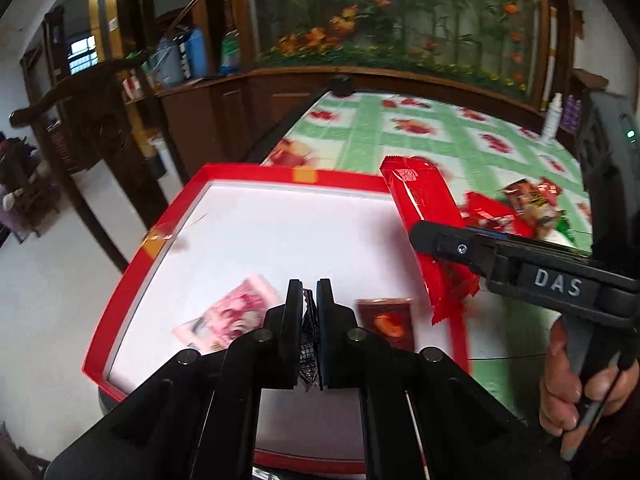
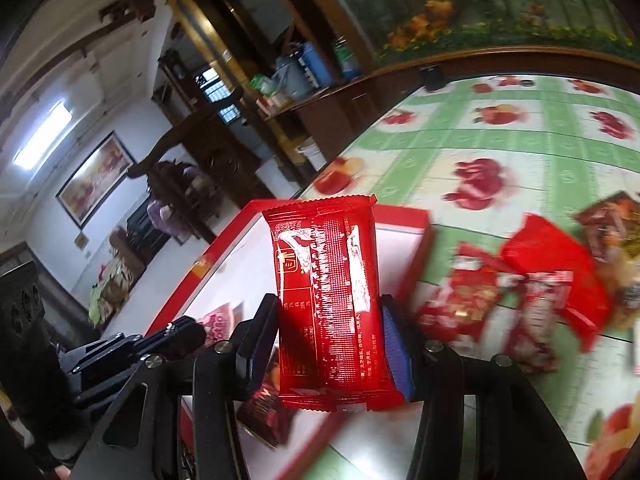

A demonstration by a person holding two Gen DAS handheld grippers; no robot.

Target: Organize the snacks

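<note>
A red-rimmed tray with a white floor lies on the table; it also shows in the right wrist view. A pink packet and a dark brown packet lie in it. My left gripper is shut on a thin dark packet, held edge-on above the tray. My right gripper is shut on a red snack packet, held over the tray's right rim; this packet shows in the left wrist view too.
A pile of loose red and brown snack packets lies on the green flowered tablecloth to the right of the tray. A white bottle stands at the far right edge. Wooden cabinets run along the back.
</note>
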